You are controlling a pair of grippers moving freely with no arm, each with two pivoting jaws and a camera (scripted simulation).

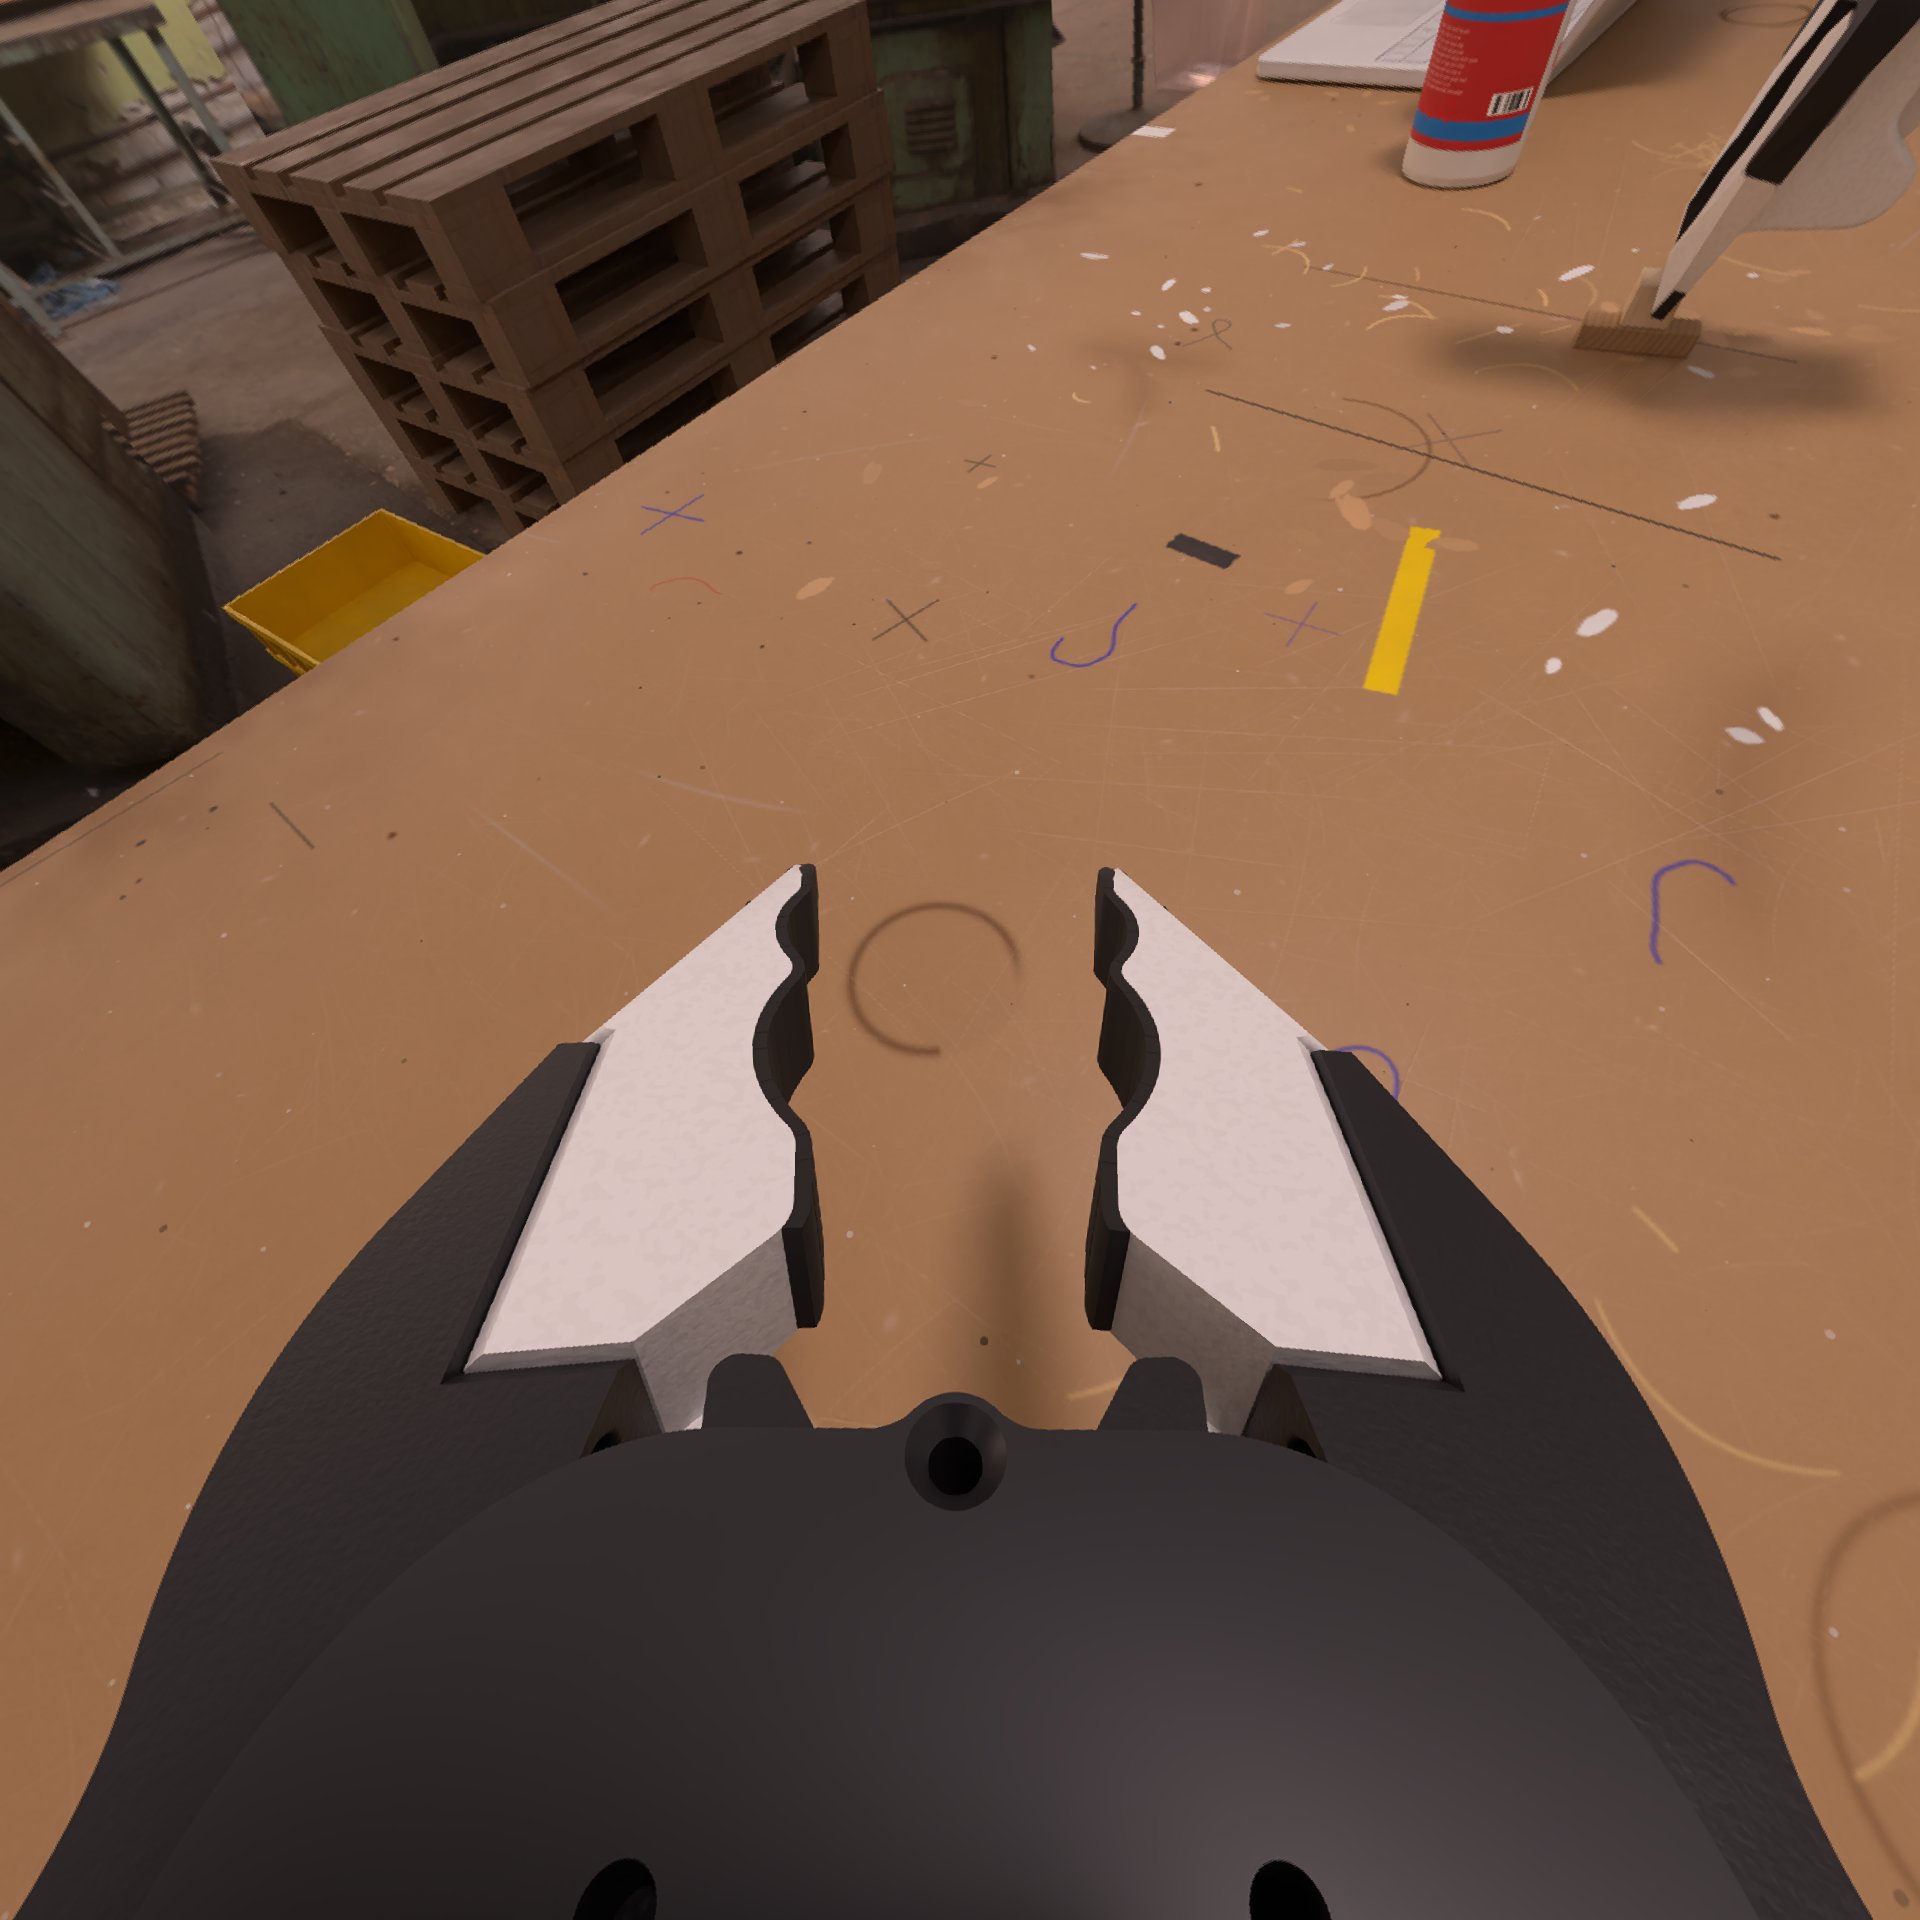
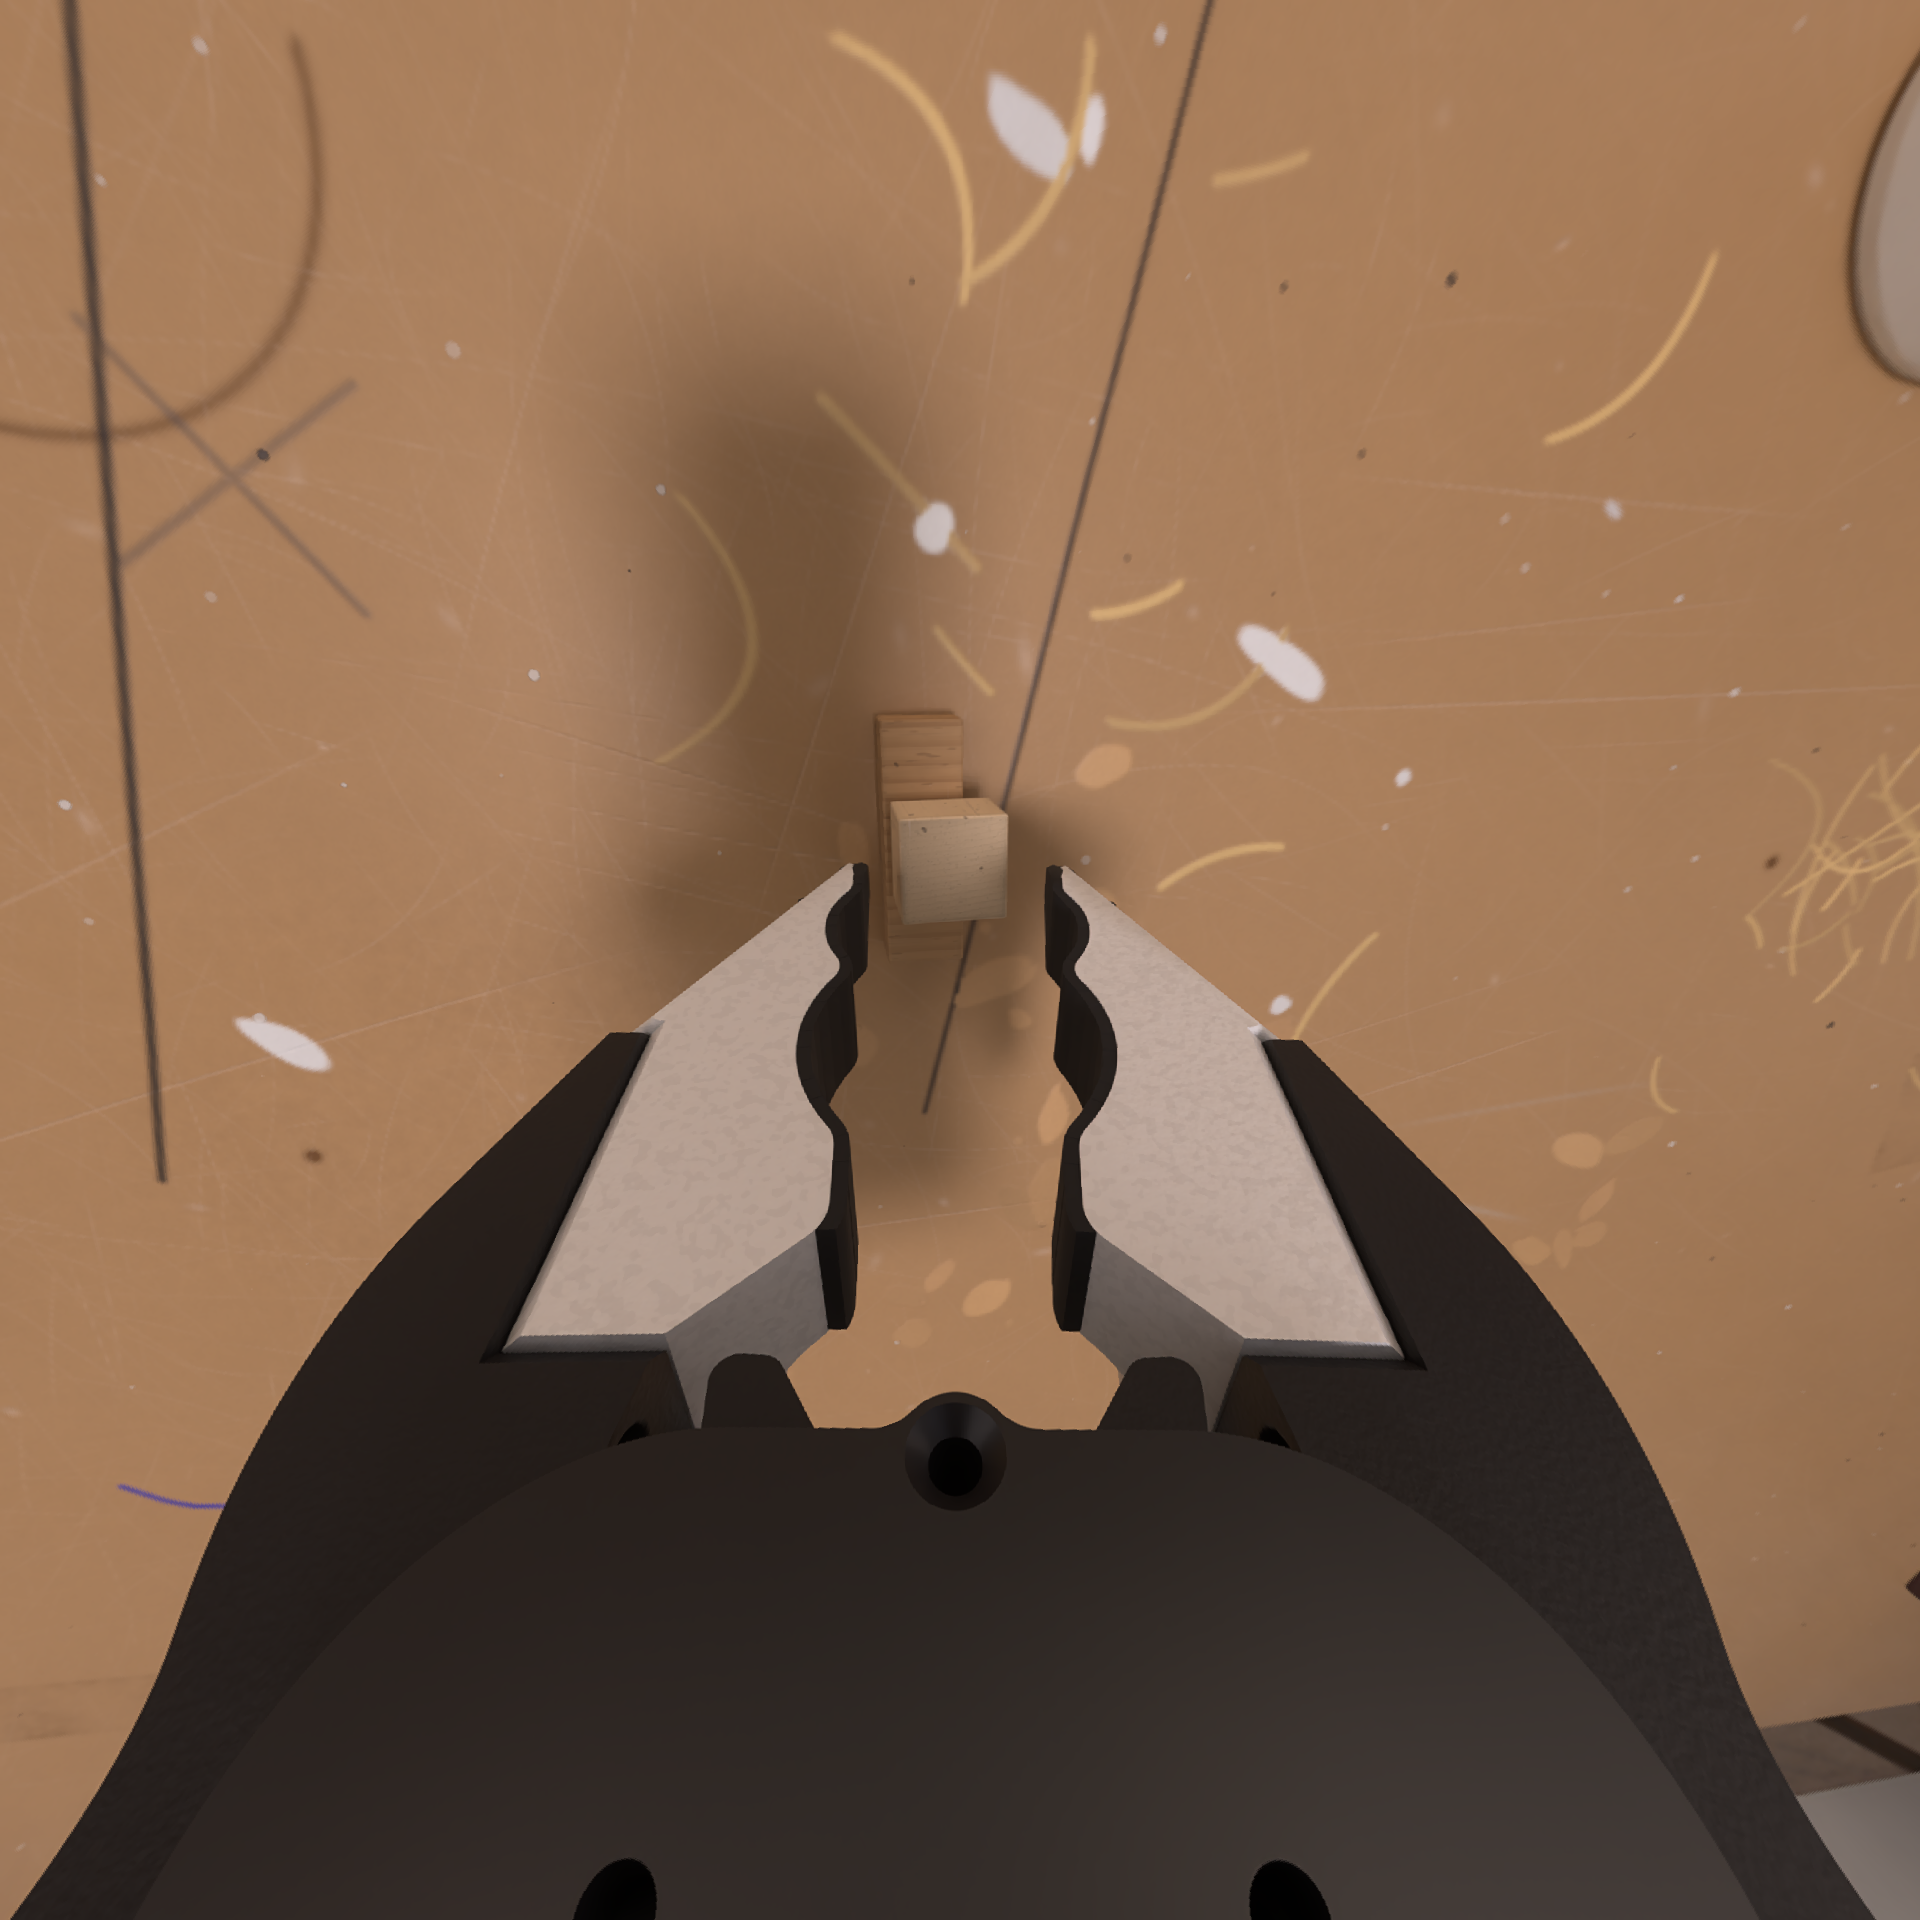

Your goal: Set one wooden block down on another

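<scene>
Over a scuffed brown workbench [image 1: 935, 727], the left wrist view shows the left gripper [image 1: 956, 883] with its fingers spread apart and nothing between them, only a faint dark ring marked on the bench below. Far off at the upper right, the right gripper [image 1: 1673, 301] points down at a small wooden block [image 1: 1647, 301] that sits on a flat wooden block [image 1: 1636, 338]. A red-and-white bottle [image 1: 1481, 94] stands behind them, a strip of yellow tape [image 1: 1401, 613] lies nearer, and beyond the bench edge are stacked pallets [image 1: 561, 270] and a yellow bin [image 1: 348, 582]. Looking down in the right wrist view, the right gripper [image 2: 956, 883] has its fingers parted and free of the small wooden block [image 2: 951, 857], which rests on the flat wooden block [image 2: 920, 753] just past the fingertips, touching neither.
</scene>
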